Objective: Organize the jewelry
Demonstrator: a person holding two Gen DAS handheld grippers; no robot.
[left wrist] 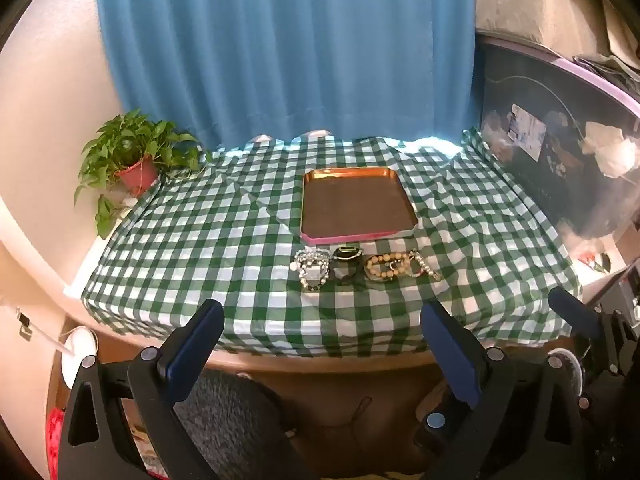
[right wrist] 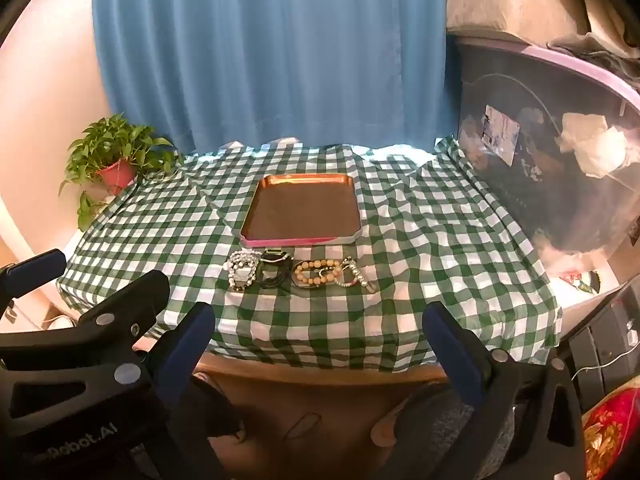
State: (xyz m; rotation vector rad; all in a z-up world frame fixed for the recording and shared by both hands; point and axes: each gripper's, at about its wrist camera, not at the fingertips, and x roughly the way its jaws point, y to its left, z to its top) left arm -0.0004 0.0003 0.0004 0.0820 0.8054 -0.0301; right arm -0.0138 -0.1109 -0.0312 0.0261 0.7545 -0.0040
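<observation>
Beaded jewelry [left wrist: 366,266] lies in a sideways row just before the tray [left wrist: 356,172], straight ahead of both open, empty hand-held grippers, left hand-held gripper [left wrist: 320,344] and right hand-held gripper [right wrist: 318,344]; neither is clearly nearer.

- We see a green-and-white checked tablecloth [left wrist: 224,240] over the brown desk [left wrist: 320,364].
- Our tray [left wrist: 356,204] is copper-orange inside with a pink front rim.
- We count a white-and-silver bracelet [left wrist: 313,266], a black band [left wrist: 346,265] and a tan beaded bracelet [left wrist: 386,266].
- The curtain [left wrist: 280,48] is blue.
- The plant [left wrist: 128,148] is green in a red pot.
- Both grippers have dark blue pads [right wrist: 188,340] on black frames.
</observation>
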